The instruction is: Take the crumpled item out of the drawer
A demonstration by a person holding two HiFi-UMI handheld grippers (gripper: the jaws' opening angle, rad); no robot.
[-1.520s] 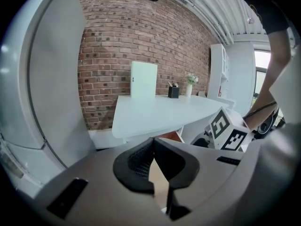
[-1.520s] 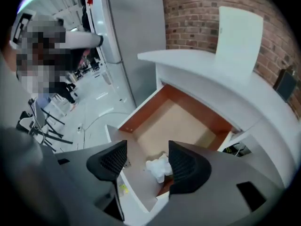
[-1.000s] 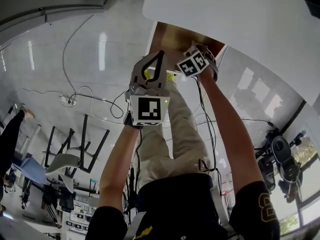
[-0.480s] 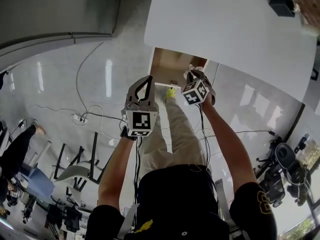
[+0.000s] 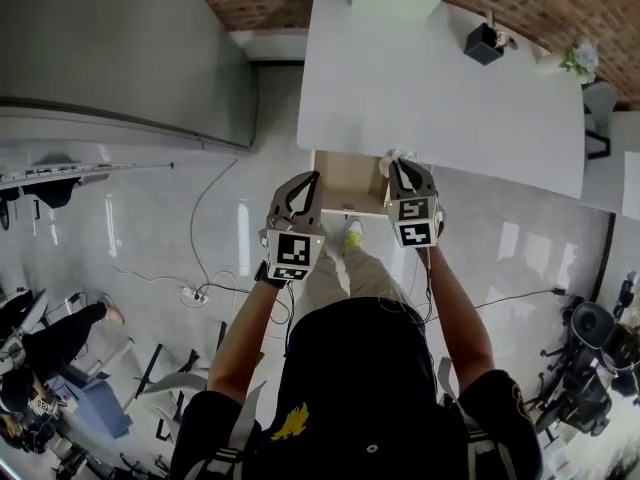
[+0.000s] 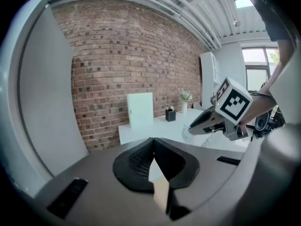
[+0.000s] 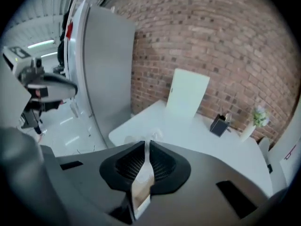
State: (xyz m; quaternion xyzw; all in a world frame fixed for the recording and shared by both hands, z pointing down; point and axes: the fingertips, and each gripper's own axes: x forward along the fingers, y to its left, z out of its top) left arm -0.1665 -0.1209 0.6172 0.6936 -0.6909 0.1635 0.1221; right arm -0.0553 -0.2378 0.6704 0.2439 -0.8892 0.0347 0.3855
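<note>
Between the right tongs, whose tips are closing on it, sits the crumpled item — a clear, wrinkled scrap held at the right side of the open drawer. The left tongs are pressed together near the drawer's left edge — the drawer juts from a white table.
</note>
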